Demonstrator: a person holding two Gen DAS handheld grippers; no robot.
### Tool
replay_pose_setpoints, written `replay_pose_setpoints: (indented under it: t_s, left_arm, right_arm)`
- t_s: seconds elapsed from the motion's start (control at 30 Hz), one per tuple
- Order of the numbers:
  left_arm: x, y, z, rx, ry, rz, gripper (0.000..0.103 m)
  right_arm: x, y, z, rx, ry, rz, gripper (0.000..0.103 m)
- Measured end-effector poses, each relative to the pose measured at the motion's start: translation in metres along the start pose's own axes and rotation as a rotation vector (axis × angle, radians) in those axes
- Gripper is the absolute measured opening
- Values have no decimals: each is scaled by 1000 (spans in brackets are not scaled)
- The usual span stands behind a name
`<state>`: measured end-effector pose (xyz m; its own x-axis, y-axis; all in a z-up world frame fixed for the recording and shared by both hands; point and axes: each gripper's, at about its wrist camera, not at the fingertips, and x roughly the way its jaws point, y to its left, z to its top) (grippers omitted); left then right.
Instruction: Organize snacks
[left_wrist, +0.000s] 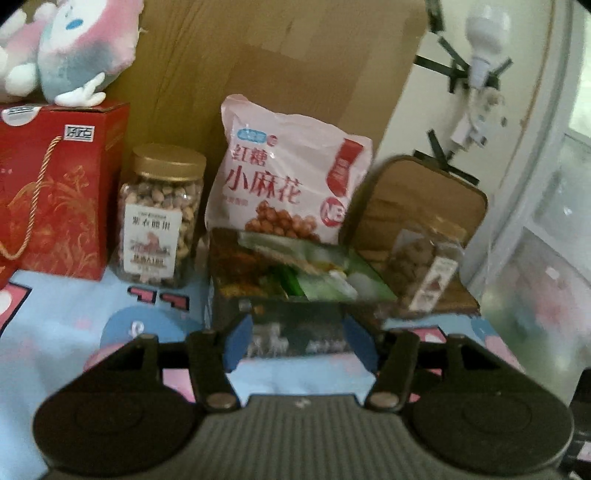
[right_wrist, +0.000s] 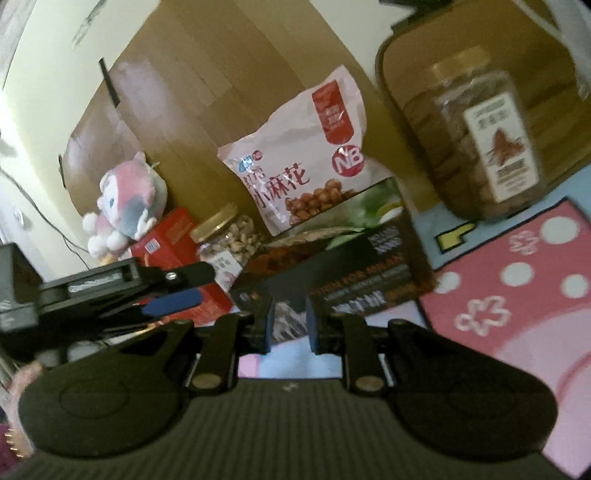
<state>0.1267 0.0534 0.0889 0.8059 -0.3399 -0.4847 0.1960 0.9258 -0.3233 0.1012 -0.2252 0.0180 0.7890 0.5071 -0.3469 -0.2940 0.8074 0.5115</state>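
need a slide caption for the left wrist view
Open left gripper faces a dark snack box, with a pink snack bag behind it and a nut jar alongside.

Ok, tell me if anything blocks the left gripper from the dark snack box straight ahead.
Nothing visible does. The left gripper is open and empty, with only bare patterned cloth between its blue pads and the near face of the dark snack box. The right gripper also faces that box.

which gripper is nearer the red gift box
Left. The left gripper reaches in just in front of the red gift box; the right gripper sits farther right, facing the dark box.
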Motion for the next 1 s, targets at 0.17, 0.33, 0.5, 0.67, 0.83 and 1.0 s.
replay_pose_setpoints:
  t_s: [0.17,0.33,0.5,0.67,0.83,1.0]
  left_arm:
    - [-19,-16,-31,43,1,29,58]
    - [-31,-30,-56,88,19,74,61]
    - [-40,-39,-71,95,35,118,87]
    - [-51,-55,-83,145,9,202,103]
    - [-58,-59,-92,116,18,235,103]
    - [-58,-62,-101,106,43,295,103]
  right_arm:
    - [-17,4,-18,-83,22,-52,31]
    - [-30,3,-32,-87,69,-32,32]
    - [-46,6,-41,-101,73,-23,35]
    - [-59,3,-52,-95,83,-23,35]
    - [-70,2,-61,-78,91,-24,36]
    - [-82,4,-68,-82,87,-23,39]
